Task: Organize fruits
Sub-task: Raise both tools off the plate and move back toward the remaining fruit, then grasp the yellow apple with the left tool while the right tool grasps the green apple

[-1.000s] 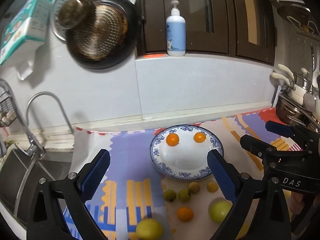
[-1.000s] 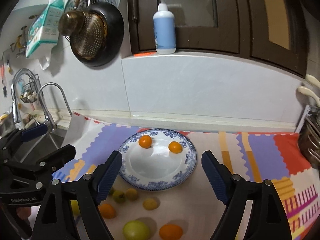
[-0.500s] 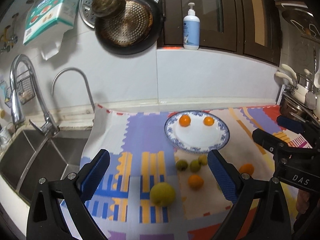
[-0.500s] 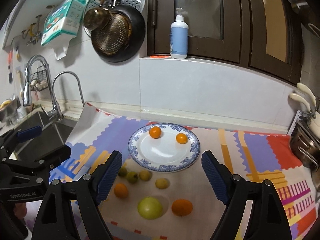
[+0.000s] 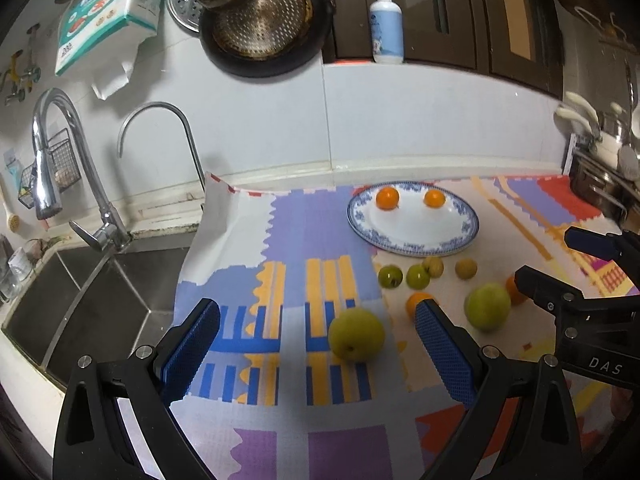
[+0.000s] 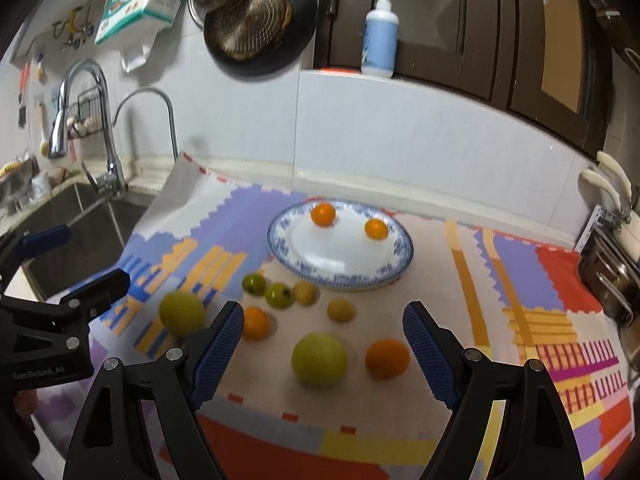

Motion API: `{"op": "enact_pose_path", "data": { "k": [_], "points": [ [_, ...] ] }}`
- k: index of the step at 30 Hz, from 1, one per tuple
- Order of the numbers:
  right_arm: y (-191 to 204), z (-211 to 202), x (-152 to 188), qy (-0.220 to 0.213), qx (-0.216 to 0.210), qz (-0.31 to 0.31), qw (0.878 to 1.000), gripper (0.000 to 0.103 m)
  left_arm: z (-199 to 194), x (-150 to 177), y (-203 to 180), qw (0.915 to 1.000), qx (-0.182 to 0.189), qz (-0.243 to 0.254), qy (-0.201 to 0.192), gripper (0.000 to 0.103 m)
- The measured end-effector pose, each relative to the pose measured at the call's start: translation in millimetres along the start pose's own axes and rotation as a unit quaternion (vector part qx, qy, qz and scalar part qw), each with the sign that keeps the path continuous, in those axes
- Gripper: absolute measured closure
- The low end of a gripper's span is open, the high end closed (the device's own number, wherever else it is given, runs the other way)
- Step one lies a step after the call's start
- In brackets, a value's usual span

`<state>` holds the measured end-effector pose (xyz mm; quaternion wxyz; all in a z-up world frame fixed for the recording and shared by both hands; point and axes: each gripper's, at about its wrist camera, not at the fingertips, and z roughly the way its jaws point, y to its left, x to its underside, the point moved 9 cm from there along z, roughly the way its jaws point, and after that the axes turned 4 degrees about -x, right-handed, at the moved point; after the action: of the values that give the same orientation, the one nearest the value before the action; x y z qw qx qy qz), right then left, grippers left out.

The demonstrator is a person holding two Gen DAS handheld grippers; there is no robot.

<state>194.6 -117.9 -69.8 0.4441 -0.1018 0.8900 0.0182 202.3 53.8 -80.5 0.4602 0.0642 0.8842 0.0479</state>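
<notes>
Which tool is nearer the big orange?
Right. The big orange lies just ahead of the right tool; the left tool is further left, by a green fruit.

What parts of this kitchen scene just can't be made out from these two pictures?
- Left wrist view: an orange fruit is half hidden behind the left claw's finger.
- Left wrist view: another orange fruit is mostly covered by the right claw.
- Right wrist view: the big green fruits are blurred, so their kind is unclear.
- Both views: the label on the bottle is too small to read.
</notes>
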Motion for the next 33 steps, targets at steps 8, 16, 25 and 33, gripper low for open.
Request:
{"op": "enact_pose_path", "data": {
  "k": [8, 16, 25, 33],
  "points": [
    [1.5, 21.0, 29.5, 0.043, 0.001, 0.001, 0.999, 0.027, 23.5, 23.5, -9.2, 0.9992, 0.015, 0.021, 0.031, 0.005],
    [-1.7, 44.1, 46.4, 0.074, -0.01, 0.017, 0.997, 0.036, 47.3, 37.4, -19.2, 0.9969, 0.038, 0.033, 0.06, 0.011],
    [-6.5, 64.0, 54.7, 0.101, -0.031, 0.047, 0.993, 0.044, 70.0, 37.5, -32.0, 0.9935, 0.066, 0.036, 0.086, 0.021],
    [-10.2, 78.1, 55.2, 0.108, -0.038, 0.054, 0.992, 0.047, 85.5, 39.3, -36.7, 0.9912, 0.074, 0.028, 0.106, 0.037]
  ]
}}
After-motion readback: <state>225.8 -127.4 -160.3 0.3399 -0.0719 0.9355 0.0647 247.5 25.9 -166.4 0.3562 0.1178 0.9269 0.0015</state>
